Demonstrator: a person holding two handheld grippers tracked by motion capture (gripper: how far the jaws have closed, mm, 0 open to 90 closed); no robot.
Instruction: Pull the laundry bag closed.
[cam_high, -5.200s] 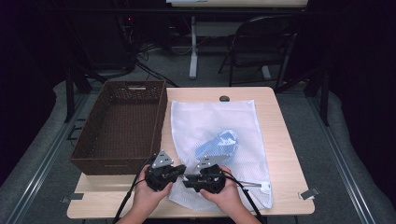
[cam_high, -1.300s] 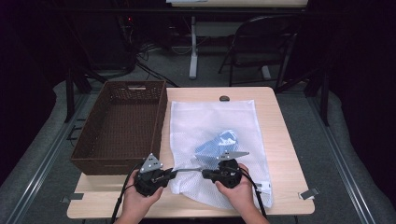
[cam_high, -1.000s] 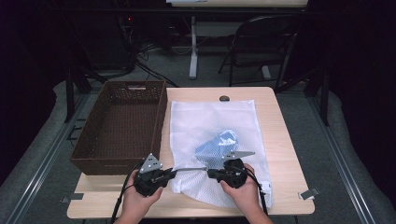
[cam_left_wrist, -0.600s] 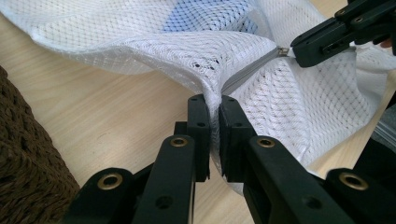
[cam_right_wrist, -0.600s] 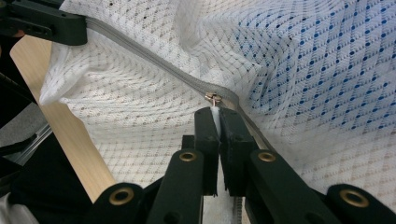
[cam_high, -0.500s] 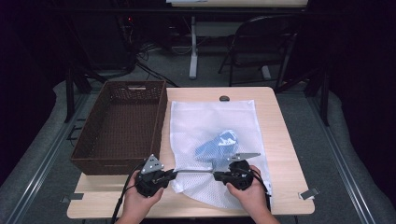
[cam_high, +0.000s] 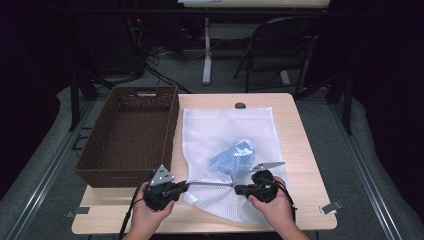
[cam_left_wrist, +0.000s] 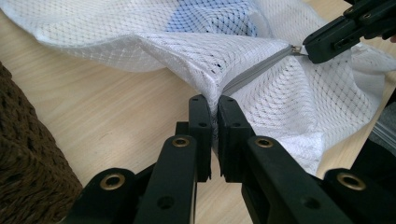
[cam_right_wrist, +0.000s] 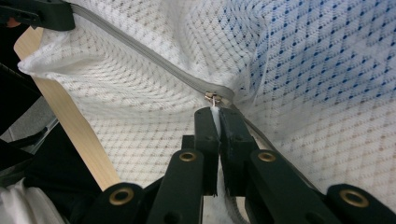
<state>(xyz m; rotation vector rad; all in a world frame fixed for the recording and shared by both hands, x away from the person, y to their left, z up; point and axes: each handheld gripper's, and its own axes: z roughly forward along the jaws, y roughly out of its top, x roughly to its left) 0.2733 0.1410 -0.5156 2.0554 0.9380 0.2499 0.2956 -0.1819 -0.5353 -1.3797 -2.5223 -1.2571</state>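
Zipping or unzipping the white mesh laundry bag (cam_high: 227, 135), lying flat on the light wooden counter (cam_high: 295, 150) right of the brown wicker basket (cam_high: 130, 135). Left hand-held gripper (cam_left_wrist: 212, 100) clamped on the bag's corner by the grey zipper (cam_left_wrist: 254, 72); right hand-held gripper (cam_right_wrist: 214, 112) pinched shut on the small metal zipper pull (cam_right_wrist: 212, 99). Best done keeping the zipper taut and straight, pulling level along its line. Near counter edge close below both hands; free room rightward, basket wall crowding the left.
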